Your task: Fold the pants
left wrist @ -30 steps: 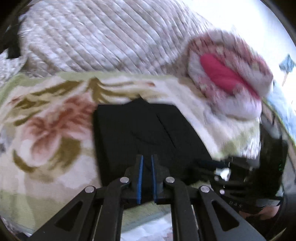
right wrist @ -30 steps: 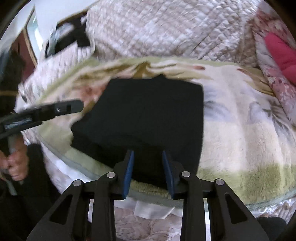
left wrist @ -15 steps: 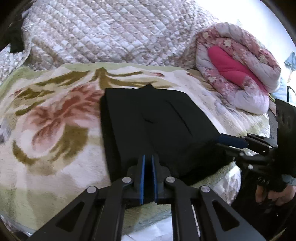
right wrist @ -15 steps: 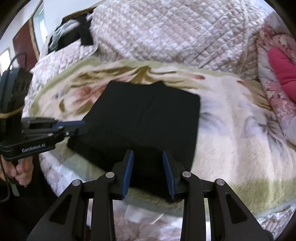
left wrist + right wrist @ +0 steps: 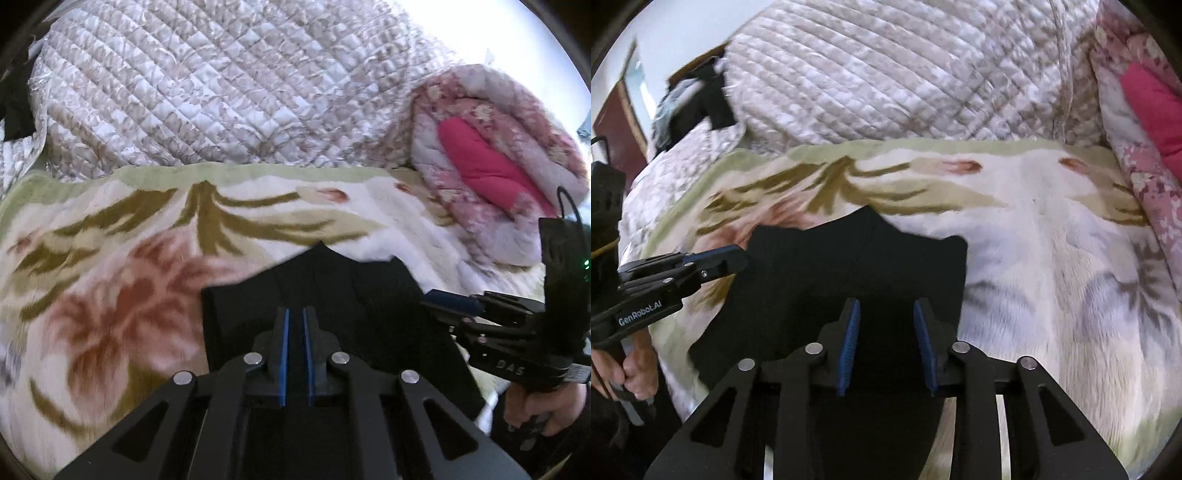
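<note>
— Black pants (image 5: 325, 295), folded into a flat block, lying on the flowered fleece blanket (image 5: 110, 295), near its front edge.

— And the left gripper (image 5: 294, 314)?

— Over the near part of the pants, jaws almost together, only a thin slit; whether cloth is pinched there I can't tell.

— The right gripper (image 5: 886, 306)?

— Jaws partly apart and just been narrowing, pants beneath them, nothing gripped. Quilted bedspread (image 5: 905, 74) behind, rolled pink quilt (image 5: 495, 158) beside.

You see a bed under a floral blanket (image 5: 110, 295), the folded black pants (image 5: 351, 295) lying flat on it, beside a rolled quilt (image 5: 491, 162).
</note>
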